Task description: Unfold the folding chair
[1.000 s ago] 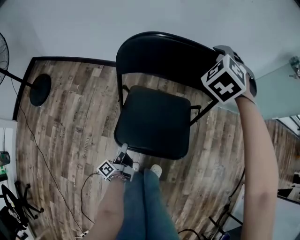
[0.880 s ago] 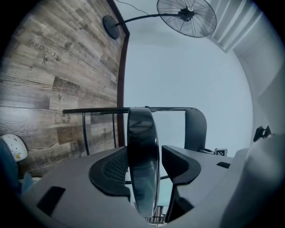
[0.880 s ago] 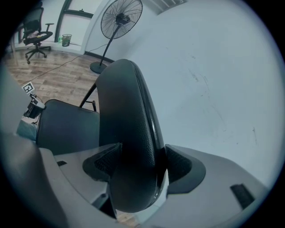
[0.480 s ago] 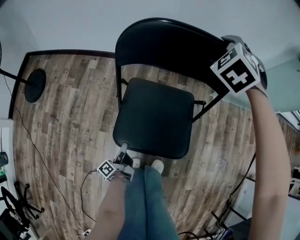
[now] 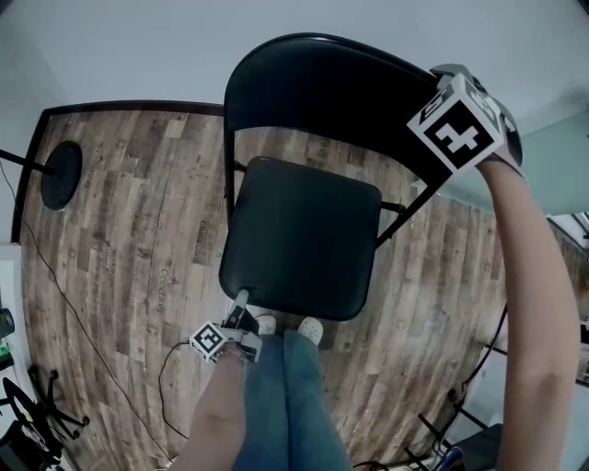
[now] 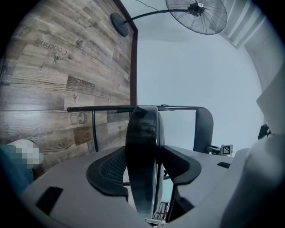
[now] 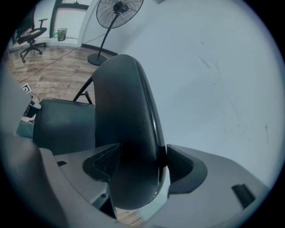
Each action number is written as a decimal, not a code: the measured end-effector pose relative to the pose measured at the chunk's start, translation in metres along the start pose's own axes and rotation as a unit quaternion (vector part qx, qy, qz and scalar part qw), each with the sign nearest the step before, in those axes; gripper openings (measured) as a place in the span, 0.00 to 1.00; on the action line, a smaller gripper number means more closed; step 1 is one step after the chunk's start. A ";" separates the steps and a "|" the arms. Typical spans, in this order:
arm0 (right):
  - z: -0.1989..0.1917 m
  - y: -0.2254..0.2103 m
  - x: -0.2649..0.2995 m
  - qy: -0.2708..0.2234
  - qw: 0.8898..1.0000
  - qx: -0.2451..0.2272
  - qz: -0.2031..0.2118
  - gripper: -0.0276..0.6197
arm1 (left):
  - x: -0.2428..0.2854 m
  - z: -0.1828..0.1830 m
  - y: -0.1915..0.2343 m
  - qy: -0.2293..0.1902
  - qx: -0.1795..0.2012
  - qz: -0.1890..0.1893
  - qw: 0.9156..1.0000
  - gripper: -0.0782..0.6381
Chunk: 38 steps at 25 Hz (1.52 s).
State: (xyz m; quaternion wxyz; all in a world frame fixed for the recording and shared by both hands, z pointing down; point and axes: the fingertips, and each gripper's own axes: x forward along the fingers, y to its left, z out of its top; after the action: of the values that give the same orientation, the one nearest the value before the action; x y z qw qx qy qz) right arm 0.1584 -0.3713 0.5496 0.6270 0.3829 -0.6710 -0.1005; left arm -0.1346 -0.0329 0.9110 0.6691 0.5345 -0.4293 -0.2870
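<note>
- The wood-plank floor (image 5: 120, 212) fills the scene, and a pale plain wall (image 5: 138, 46) runs along its far side.
- The black folding chair (image 5: 304, 235) with its thin metal frame stands mid-floor, just beyond the person's feet. Its padded seat (image 5: 304, 276) faces up at the head view, and its curved backrest (image 5: 322, 83) is on the far side, near the wall.
- The person's legs in blue jeans (image 5: 276, 405) are at the near edge, with a bare forearm (image 5: 529, 304) reaching up along the right.
- A black pedestal fan (image 6: 198, 13) stands at the far left, and its round base (image 5: 60, 175) rests on the floor near the wall.
- The right claw (image 7: 136, 160) is clamped on the backrest's top right corner, with a pad pressed against each face of the padding.
- The left claw (image 6: 142, 160) is clamped on the seat's near left edge, which sits edge-on between its pads.
- White shoe tips (image 5: 308, 327) sit just beside the seat's near edge.
- A thin dark cable (image 5: 83, 322) trails across the left of the floor.
</note>
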 end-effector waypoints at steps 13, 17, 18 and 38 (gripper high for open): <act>0.008 0.007 0.021 0.024 0.992 -0.094 -0.085 0.50 | -0.006 -0.002 0.046 0.026 0.002 0.088 0.996 0.51; 0.006 0.007 0.016 0.023 0.991 -0.088 -0.100 0.50 | -0.014 -0.003 0.049 0.027 0.013 0.159 0.987 0.55; 0.006 0.007 0.014 0.021 0.990 -0.085 -0.106 0.50 | -0.016 -0.002 0.048 0.028 0.020 0.174 0.984 0.57; -0.029 0.011 -0.097 0.027 0.995 -0.031 -0.093 0.50 | -0.028 -0.020 -0.103 0.133 0.124 0.235 0.955 0.72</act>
State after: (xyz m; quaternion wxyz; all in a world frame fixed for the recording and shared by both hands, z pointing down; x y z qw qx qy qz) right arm 0.1727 -0.2918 0.4883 0.6445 0.4263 -0.6118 -0.1688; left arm -0.1222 -0.0271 0.8034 0.6973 0.5301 -0.4825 0.0073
